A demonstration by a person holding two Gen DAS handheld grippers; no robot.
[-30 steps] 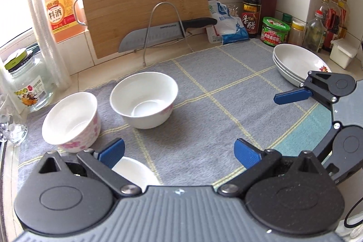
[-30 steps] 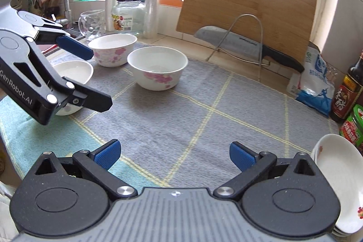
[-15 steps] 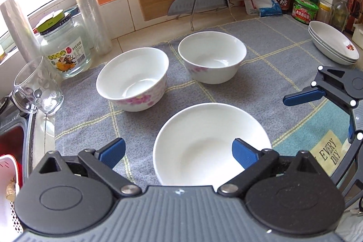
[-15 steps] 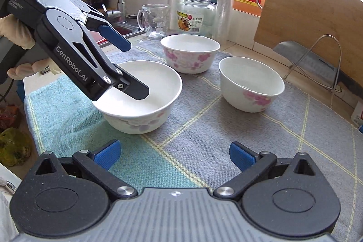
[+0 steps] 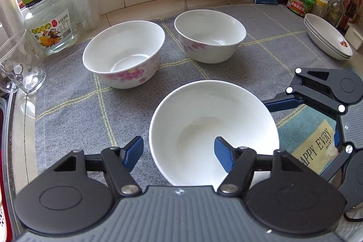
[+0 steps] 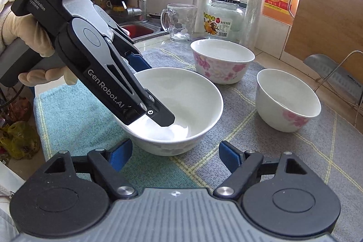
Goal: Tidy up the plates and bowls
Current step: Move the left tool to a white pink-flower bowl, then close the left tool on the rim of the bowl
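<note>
Left hand-held gripper (image 5: 179, 153) straddles the near bowl's (image 5: 204, 119) rim, jaws just closing, not yet clamped. Right hand-held gripper (image 6: 174, 154) closing, empty, short of it. Plates (image 5: 326, 40) only in left view.

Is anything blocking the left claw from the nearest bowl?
Nothing visible: the left claw straddles the near bowl's rim, one finger inside, one outside, jaws just closing; contact is unclear.

Three white floral bowls (image 5: 213, 128) upright on grey mat, stacked plates (image 5: 329, 40) at right edge
</note>
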